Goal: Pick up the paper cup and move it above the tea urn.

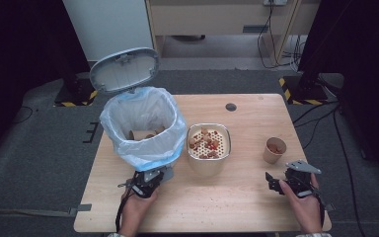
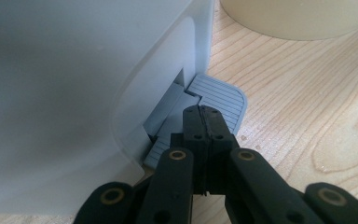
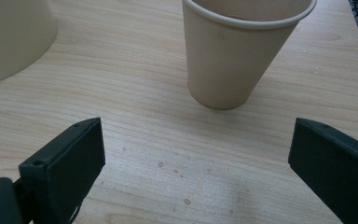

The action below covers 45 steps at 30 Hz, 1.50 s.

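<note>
A small white pedal bin [image 1: 143, 131] with a blue-white bag stands at the table's left, its grey lid [image 1: 124, 69] raised. My left gripper [image 1: 153, 178] is at the bin's foot. In the left gripper view its jaws [image 2: 203, 112] are shut with nothing between them, tips resting on the grey ribbed pedal [image 2: 221, 95]. A brown paper cup [image 1: 275, 149] with brownish contents stands at the right. My right gripper [image 1: 272, 181] is open just short of the cup [image 3: 237, 56], which stands ahead between the wide-apart fingers [image 3: 70, 154].
A cream container [image 1: 208, 148] topped by a perforated insert of nuts and red bits stands mid-table beside the bin. Brown scraps lie inside the bag. The table's right edge [image 1: 306, 148] is close to the cup. Cables trail on the floor behind.
</note>
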Motion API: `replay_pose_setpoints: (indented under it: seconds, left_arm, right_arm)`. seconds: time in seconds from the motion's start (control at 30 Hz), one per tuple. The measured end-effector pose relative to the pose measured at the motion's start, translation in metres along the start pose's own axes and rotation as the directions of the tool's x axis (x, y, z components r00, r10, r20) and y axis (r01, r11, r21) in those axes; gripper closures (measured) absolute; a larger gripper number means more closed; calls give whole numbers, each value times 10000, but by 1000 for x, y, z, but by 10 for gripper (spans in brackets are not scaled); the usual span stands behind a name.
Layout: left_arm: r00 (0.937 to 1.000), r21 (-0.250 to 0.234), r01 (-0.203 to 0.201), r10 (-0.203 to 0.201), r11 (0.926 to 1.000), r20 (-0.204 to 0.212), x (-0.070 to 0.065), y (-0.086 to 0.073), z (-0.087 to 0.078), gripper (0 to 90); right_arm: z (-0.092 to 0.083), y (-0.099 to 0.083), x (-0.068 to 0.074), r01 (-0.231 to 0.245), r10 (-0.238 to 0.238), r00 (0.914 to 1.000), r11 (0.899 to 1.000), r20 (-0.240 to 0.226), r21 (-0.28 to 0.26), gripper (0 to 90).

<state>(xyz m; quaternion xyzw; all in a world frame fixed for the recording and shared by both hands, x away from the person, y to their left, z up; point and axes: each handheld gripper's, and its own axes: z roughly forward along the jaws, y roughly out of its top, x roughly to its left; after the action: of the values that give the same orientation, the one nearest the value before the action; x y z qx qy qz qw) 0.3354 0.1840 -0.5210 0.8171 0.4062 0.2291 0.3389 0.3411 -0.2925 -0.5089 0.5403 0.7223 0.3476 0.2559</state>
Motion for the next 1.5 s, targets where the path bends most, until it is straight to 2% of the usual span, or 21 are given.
replay_pose_setpoints:
  seconds: [0.3, 0.63, 0.9, 1.07, 1.37, 1.5]
  left_arm:
    - [10000, -11, 25, -25, 10000, 1, 0, 0, 0, 891]
    - [10000, -10, 19, -19, 10000, 12, 0, 0, 0, 891]
    - [10000, -5, 23, -23, 10000, 17, 0, 0, 0, 891]
    - [10000, -3, 21, -21, 10000, 22, 1, 0, 0, 891]
    - [10000, -8, 22, -22, 10000, 28, 1, 0, 0, 891]
    - [10000, -10, 23, -23, 10000, 35, 1, 0, 0, 891]
  right_arm:
    - [7, 2, -4, -50, 50, 10000, 9999, -27, -89, 51]
    - [15, 10, -10, -233, 229, 9997, 9985, -99, -485, 49]
    - [31, 21, -16, -125, 124, 9999, 9979, -23, -634, 46]
    - [40, 25, -21, -375, 372, 9993, 9971, -61, -662, 48]
    - [58, 32, -24, -486, 478, 9988, 9967, -138, -654, 71]
    - [66, 34, -28, -712, 698, 9973, 9946, -215, -759, 108]
